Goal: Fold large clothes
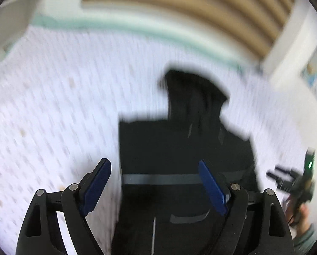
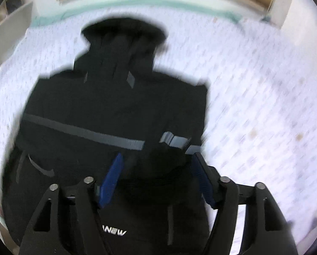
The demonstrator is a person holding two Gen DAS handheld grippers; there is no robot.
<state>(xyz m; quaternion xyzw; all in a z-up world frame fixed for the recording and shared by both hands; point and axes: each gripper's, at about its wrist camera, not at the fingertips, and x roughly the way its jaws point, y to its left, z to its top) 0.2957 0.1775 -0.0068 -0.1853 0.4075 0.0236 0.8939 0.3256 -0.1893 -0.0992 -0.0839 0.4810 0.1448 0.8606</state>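
Jacket (image 2: 116,106) spread flat on the bed, black with a grey band across it and its hood pointing toward the far edge. Left gripper (image 1: 156,182) hangs above the garment's near left part, blue pads splayed wide, nothing between them: the left pad (image 1: 97,187) is over the bare bedspread, the right one over black cloth, so the jacket's straight left edge runs up between the two. Right gripper (image 2: 156,178) sits over the jacket's right side, jaws apart and empty, the grey band just beyond its fingertips and white lettering on the cloth below. In the left wrist view that right gripper shows at the far right edge, held in a hand (image 1: 305,214). Bedspread (image 1: 52,106) is white with a small speckled pattern, a pale green strip along its far edge. Beyond it, tan slats (image 1: 179,6) and white walls. Both views are motion-blurred.
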